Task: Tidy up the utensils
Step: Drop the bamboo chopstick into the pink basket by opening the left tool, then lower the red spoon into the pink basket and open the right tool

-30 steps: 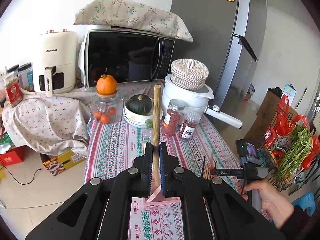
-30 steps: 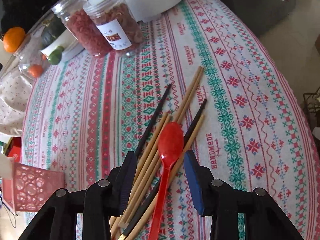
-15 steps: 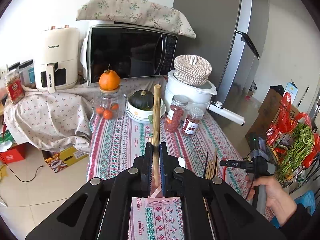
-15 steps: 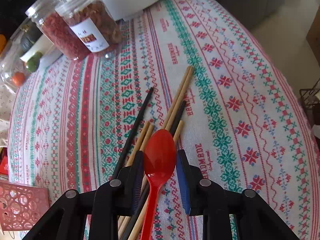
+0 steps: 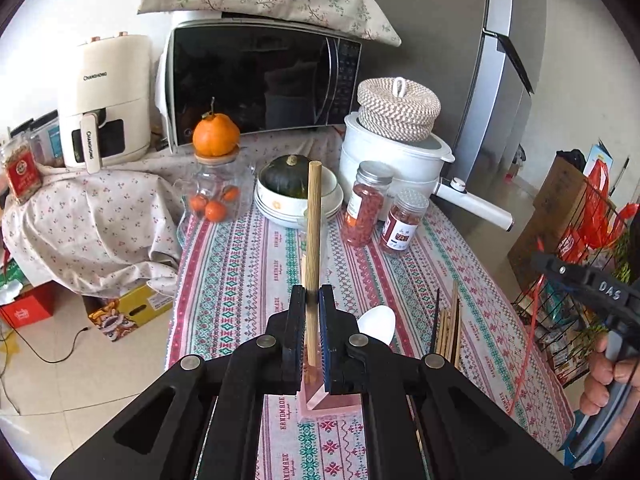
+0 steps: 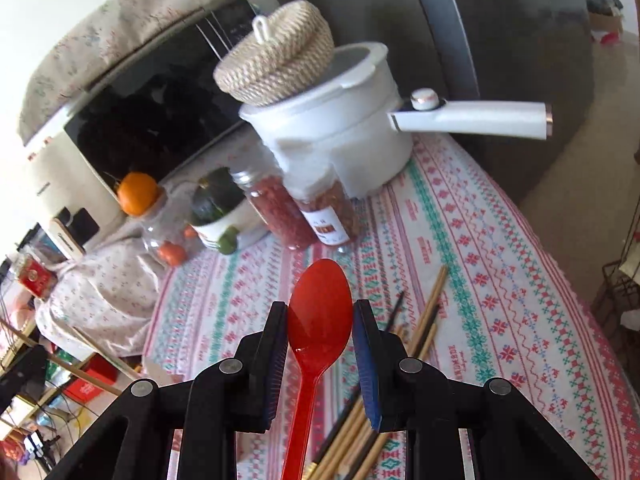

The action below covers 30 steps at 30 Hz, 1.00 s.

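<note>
Left wrist view: your left gripper (image 5: pixel 312 300) is clamping a round wooden chopstick (image 5: pixel 313 232) upright above the pink perforated plastic holder (image 5: pixel 328 400); lower it in next.

Right wrist view: your right gripper (image 6: pixel 320 320), having just closed, is pinching the red plastic spoon (image 6: pixel 318 320) by its bowl above the loose chopsticks (image 6: pixel 424 328); carry it to the holder.

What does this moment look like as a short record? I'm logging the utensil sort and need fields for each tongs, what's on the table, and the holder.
left tongs: shut on wooden chopstick, upright over pink holder
right tongs: shut on red spoon, lifted off the cloth
on table: chopstick pile, white spoon
holder contents: cannot tell
</note>
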Each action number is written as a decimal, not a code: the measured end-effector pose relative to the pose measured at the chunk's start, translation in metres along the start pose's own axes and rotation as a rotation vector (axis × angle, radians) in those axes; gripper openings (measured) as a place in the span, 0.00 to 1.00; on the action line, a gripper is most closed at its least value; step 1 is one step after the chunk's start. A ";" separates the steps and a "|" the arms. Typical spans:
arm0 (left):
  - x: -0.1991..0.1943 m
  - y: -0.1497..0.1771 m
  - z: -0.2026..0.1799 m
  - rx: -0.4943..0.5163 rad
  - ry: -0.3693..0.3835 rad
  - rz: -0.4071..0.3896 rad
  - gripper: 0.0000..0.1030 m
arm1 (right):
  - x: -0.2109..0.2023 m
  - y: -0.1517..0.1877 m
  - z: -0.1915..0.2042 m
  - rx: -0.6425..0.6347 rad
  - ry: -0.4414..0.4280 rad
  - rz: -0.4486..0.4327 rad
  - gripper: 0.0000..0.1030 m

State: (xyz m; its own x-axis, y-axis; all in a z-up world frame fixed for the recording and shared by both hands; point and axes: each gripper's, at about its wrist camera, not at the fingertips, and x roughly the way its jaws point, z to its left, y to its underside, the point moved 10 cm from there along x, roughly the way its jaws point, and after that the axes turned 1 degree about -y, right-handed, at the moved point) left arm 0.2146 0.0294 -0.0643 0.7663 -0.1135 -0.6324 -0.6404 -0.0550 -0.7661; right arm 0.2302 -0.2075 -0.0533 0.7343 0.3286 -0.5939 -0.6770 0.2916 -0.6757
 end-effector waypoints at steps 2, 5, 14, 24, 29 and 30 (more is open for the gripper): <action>0.012 0.005 -0.001 0.006 0.015 0.016 0.07 | -0.006 -0.005 0.018 -0.016 -0.026 -0.045 0.28; 0.017 0.009 0.001 -0.006 0.005 0.056 0.11 | -0.015 -0.008 0.043 -0.056 -0.045 -0.112 0.28; -0.019 0.012 0.018 -0.059 -0.033 0.038 0.77 | -0.020 -0.015 0.097 -0.126 -0.079 -0.249 0.28; -0.010 0.064 0.074 -0.113 -0.108 0.196 0.77 | -0.004 -0.023 0.128 -0.131 -0.014 -0.390 0.28; -0.012 0.071 0.079 -0.086 -0.116 0.205 0.77 | 0.008 -0.019 0.145 -0.173 0.045 -0.458 0.28; -0.012 0.071 0.078 -0.084 -0.115 0.208 0.77 | 0.012 -0.017 0.148 -0.186 0.053 -0.457 0.29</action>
State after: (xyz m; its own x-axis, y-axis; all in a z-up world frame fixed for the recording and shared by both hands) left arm 0.1639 0.1045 -0.1203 0.6156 -0.0178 -0.7879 -0.7832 -0.1254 -0.6090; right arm 0.2432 -0.0755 0.0161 0.9588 0.1572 -0.2366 -0.2684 0.2282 -0.9359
